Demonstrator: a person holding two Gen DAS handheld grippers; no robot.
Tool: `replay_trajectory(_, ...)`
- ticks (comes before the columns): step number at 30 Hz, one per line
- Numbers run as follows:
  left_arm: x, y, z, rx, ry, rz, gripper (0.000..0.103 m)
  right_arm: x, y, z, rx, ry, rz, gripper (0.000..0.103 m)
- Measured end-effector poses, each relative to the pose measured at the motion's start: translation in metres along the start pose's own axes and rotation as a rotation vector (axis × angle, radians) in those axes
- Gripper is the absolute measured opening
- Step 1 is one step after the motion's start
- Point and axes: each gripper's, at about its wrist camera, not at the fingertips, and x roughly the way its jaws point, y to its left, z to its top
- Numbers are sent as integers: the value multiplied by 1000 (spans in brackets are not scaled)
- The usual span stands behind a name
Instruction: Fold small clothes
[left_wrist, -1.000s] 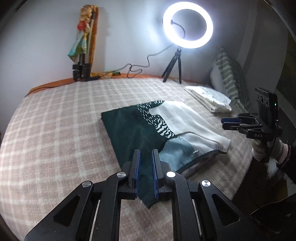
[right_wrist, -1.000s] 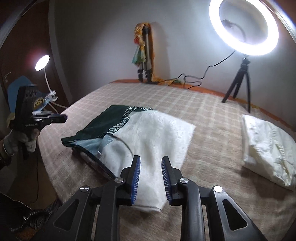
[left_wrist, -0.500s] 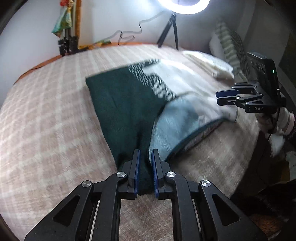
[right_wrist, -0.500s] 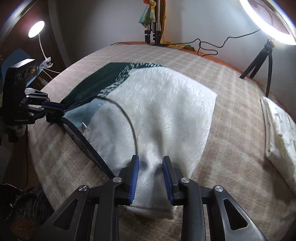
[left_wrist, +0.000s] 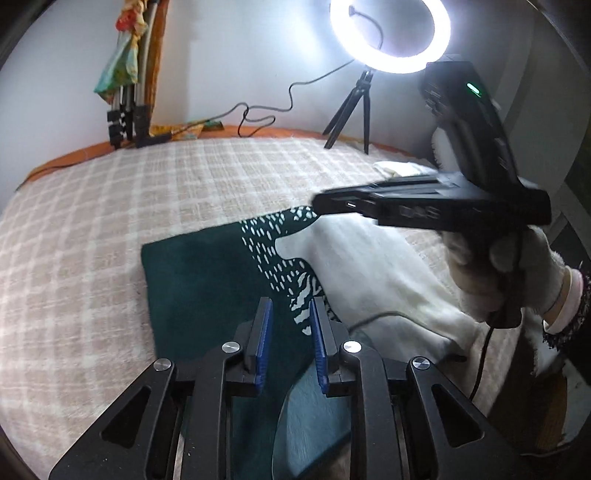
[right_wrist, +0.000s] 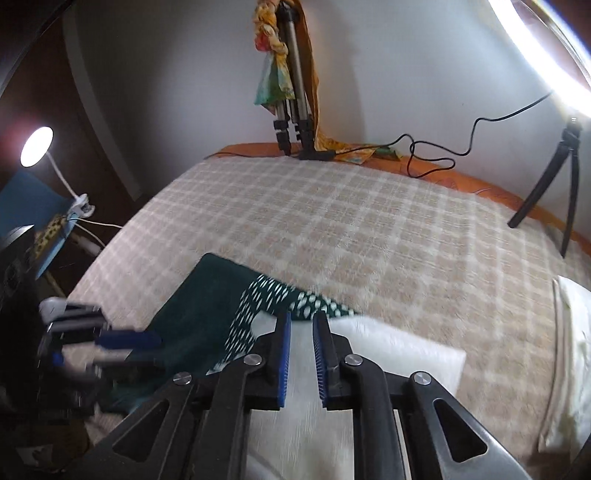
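Note:
A small garment, dark green (left_wrist: 207, 280) with a white‑speckled band and a cream half (left_wrist: 373, 273), lies on the checked bed cover; it also shows in the right wrist view (right_wrist: 207, 321). My left gripper (left_wrist: 290, 310) is open over the green part, nothing between its blue pads. My right gripper (right_wrist: 301, 325) is open over the cream part (right_wrist: 399, 354), empty. In the left wrist view the right gripper (left_wrist: 321, 203) reaches in from the right above the garment. The left gripper (right_wrist: 122, 339) appears blurred at the left in the right wrist view.
A ring light on a tripod (left_wrist: 388, 33) stands at the back of the bed (left_wrist: 110, 206). A folded tripod with a coloured cloth (left_wrist: 125, 92) leans on the wall. A folded cream cloth (right_wrist: 569, 354) lies at the right. A desk lamp (right_wrist: 37, 147) glows off the left edge.
Both grippers let go of the garment's near edge and opened. They lifted and moved forward over the garment, which now lies folded shorter on the bed.

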Motion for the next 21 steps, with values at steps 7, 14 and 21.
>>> replay_trajectory(7, 23, 11, -18, -3, 58, 43, 19, 47, -16, 2, 23, 76, -45, 10)
replay_trajectory(14, 9, 15, -25, -15, 28, 57, 19, 47, -27, 0, 83, 58, -41, 15)
replay_trajectory(21, -43, 37, -40, -123, -43, 64, 40, -21, -56, -20, 192, -65, 8, 26)
